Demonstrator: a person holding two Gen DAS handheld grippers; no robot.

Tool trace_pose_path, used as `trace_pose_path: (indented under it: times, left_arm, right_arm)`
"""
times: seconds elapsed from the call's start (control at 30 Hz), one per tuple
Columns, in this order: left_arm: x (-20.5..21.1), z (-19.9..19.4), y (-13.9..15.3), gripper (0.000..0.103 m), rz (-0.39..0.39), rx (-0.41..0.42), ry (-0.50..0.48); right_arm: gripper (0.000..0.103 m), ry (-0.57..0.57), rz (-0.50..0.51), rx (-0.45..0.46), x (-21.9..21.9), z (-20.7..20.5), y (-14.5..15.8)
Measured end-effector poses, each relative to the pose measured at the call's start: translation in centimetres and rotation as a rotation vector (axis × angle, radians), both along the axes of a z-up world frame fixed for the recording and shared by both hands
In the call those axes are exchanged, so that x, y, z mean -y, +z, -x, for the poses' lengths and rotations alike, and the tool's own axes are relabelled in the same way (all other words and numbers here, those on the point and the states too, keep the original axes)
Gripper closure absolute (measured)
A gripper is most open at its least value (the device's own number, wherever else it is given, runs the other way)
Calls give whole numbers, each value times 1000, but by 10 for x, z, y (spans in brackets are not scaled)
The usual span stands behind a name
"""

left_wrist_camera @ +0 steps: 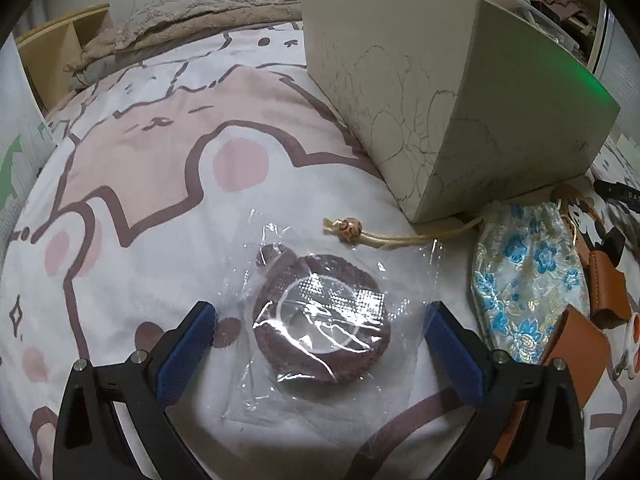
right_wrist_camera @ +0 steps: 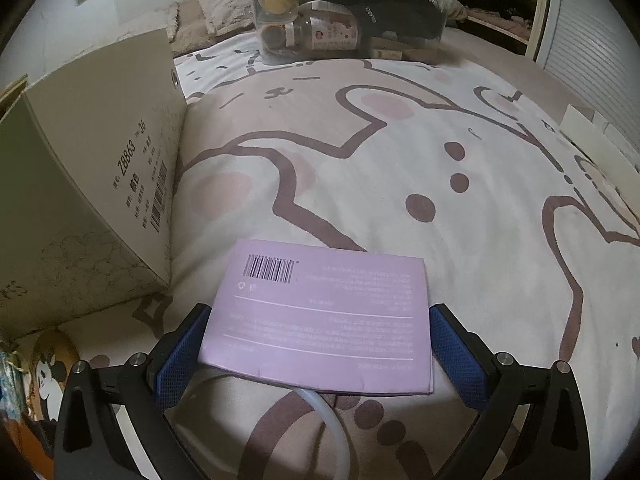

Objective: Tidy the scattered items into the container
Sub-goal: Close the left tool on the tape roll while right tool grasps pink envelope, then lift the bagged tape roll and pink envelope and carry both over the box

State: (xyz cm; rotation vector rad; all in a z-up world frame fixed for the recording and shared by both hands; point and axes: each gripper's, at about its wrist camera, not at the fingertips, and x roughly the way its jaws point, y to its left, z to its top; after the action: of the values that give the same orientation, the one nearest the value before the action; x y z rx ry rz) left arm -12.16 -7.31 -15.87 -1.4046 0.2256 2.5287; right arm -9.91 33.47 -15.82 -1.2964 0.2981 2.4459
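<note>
My left gripper (left_wrist_camera: 320,340) is open, its blue fingers on either side of a brown roll in a clear plastic bag (left_wrist_camera: 322,330) lying on the bed. A beige cardboard box (left_wrist_camera: 432,112) stands just beyond it. My right gripper (right_wrist_camera: 320,344) is open around a flat lilac packet (right_wrist_camera: 324,320) with a barcode, lying on the bed. The same box (right_wrist_camera: 92,200) stands to its left. A clear plastic container (right_wrist_camera: 352,12) full of items sits at the far end of the bed.
A blue floral drawstring pouch (left_wrist_camera: 528,280) with a beaded cord (left_wrist_camera: 352,228), a brown leather case (left_wrist_camera: 572,352) and a panda-print item (left_wrist_camera: 580,212) lie right of the roll. A clear tube (right_wrist_camera: 320,420) lies under the packet. White boxes (right_wrist_camera: 600,144) sit at far right.
</note>
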Motion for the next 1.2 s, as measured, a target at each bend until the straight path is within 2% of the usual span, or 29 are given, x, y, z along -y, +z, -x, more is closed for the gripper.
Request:
trace_pose_path:
  times: [0.23, 0.4, 0.73, 1.0, 1.2]
  left_arm:
    - [-1, -3, 2, 0, -2, -28, 3]
    - [0, -5, 4, 3, 10, -44, 15]
    - [10, -6, 12, 51, -31, -71, 51]
    - [6, -23, 21, 55, -30, -113, 37]
    - [8, -45, 31, 55, -38, -126, 73]
  right_arm:
    - [4, 70, -52, -47, 15, 0, 3]
    - [4, 156, -83, -39, 30, 5, 1]
    - [4, 162, -62, -50, 30, 4, -1]
    - [4, 162, -51, -65, 30, 3, -2]
    - [4, 170, -26, -71, 29, 1, 0]
